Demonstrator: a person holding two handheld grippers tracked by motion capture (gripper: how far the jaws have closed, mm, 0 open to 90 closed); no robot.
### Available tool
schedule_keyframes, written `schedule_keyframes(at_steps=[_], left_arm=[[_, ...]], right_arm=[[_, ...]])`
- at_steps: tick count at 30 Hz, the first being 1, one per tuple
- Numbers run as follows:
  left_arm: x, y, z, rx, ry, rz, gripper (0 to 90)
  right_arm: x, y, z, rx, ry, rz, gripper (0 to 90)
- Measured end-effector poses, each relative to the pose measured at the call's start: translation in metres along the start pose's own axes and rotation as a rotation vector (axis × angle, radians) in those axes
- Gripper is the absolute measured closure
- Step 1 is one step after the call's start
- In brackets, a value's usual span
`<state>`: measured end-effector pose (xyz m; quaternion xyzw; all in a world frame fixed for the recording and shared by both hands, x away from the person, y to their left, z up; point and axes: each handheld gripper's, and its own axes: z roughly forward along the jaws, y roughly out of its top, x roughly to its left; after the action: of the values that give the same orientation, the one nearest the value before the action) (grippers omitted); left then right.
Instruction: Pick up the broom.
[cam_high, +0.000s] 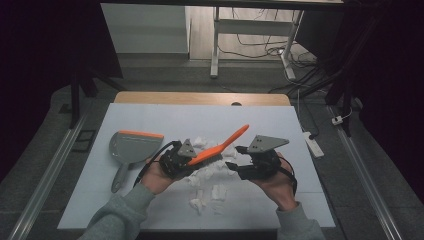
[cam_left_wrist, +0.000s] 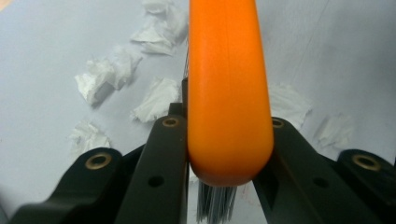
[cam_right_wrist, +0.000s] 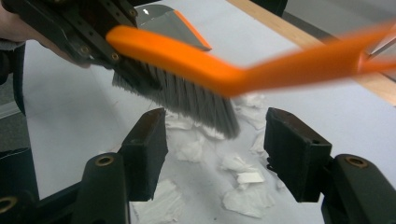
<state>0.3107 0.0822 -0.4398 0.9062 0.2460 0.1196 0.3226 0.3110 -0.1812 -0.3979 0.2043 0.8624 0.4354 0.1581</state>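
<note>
An orange hand brush (cam_high: 220, 146) with grey bristles (cam_right_wrist: 187, 98) hangs above a scatter of crumpled white paper scraps (cam_high: 212, 172). My left gripper (cam_high: 182, 160) is shut on the brush's head end (cam_left_wrist: 229, 107), and the handle points up and to the right. My right gripper (cam_high: 245, 167) stands open just right of the scraps, its jaws wide apart below the bristles and holding nothing (cam_right_wrist: 215, 149). A grey dustpan (cam_high: 129, 146) with an orange lip lies flat on the white sheet to the left, its handle toward me.
The white sheet (cam_high: 280, 125) covers a wooden table whose far edge (cam_high: 200, 98) is bare. A white power strip (cam_high: 314, 143) lies on the floor to the right. Table legs and cables stand beyond.
</note>
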Motion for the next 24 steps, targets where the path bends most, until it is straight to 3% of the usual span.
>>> schedule_keyframes(at_steps=[7,11,15,20,21,24], left_arm=[[-0.007,0.012,0.015,0.078,-0.019,0.059,79.6],[-0.011,0.015,0.022,0.109,-0.034,0.095,79.6],[-0.017,0.020,0.025,0.136,-0.061,0.150,79.6],[-0.023,0.023,0.026,0.156,-0.079,0.202,79.6],[-0.024,0.024,0.026,0.161,-0.083,0.214,79.6],[-0.027,0.025,0.026,0.174,-0.091,0.245,79.5]], right_arm=[[0.001,0.002,0.001,0.057,-0.044,-0.032,35.7],[0.001,0.001,0.006,0.089,-0.041,-0.061,35.3],[0.001,-0.003,0.019,0.194,-0.007,-0.084,36.7],[0.002,-0.006,0.030,0.259,0.041,-0.099,38.9],[0.004,-0.008,0.036,0.293,0.061,-0.118,41.4],[0.006,-0.010,0.039,0.325,0.067,-0.144,48.3]])
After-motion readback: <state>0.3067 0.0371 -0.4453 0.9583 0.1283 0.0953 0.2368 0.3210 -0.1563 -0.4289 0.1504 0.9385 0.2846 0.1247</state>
